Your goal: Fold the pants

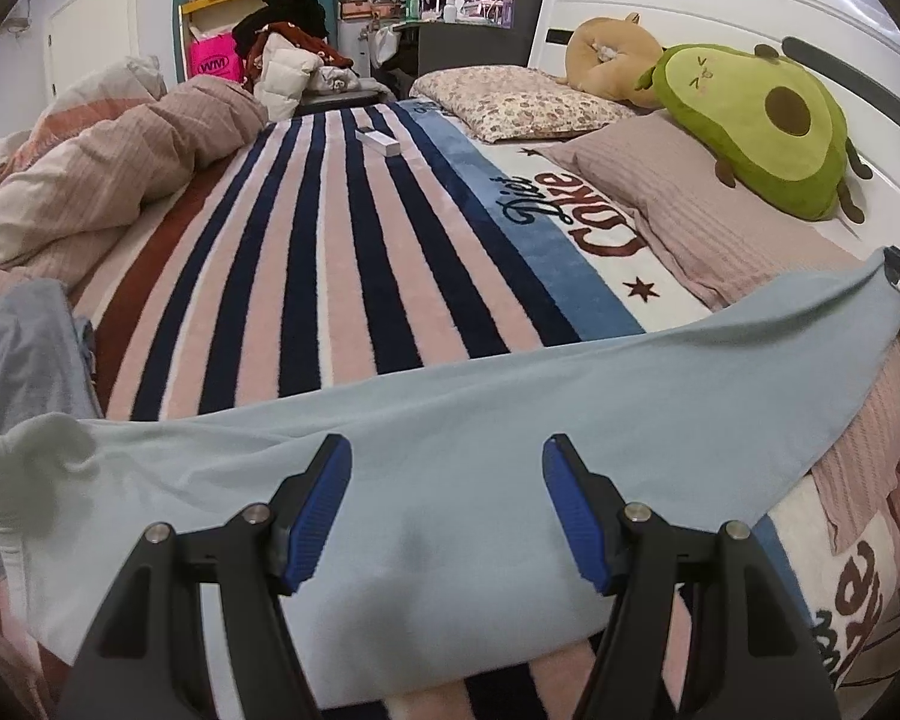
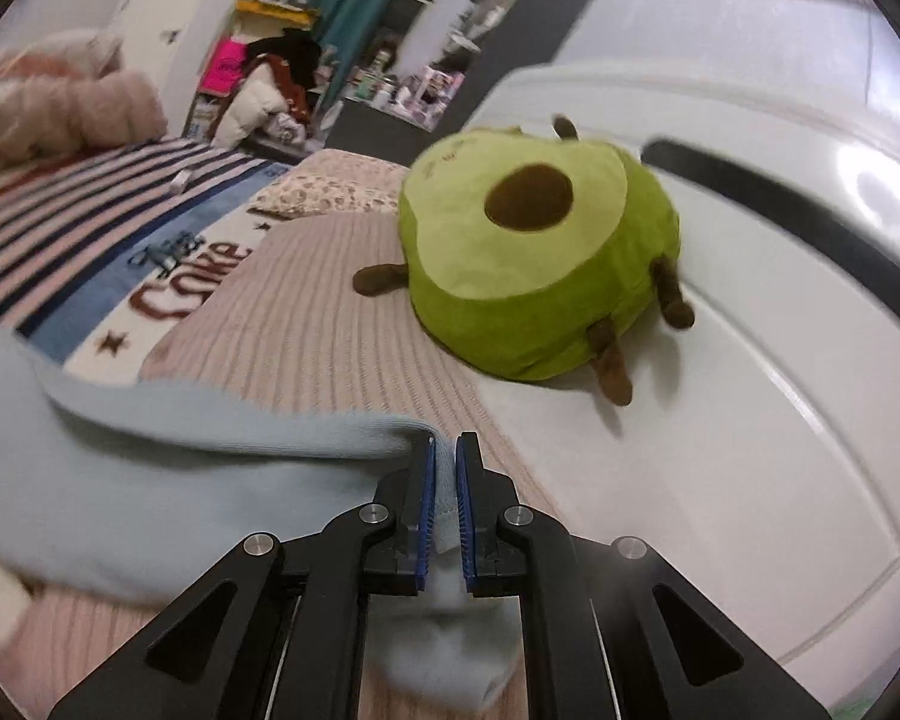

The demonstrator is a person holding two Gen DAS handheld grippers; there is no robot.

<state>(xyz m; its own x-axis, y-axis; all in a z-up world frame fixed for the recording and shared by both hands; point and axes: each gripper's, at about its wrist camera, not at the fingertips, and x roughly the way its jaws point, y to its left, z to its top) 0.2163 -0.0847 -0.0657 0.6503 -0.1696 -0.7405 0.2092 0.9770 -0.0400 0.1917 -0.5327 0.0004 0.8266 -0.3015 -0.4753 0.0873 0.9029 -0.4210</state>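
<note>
The pants (image 1: 450, 420) are pale blue, soft knit, stretched lengthwise across the near side of the bed. One end rises off the bed toward the right, pinched taut. The rest lies mostly flat with shallow wrinkles, and a whitish band shows at the left end near a grey cloth.
</note>
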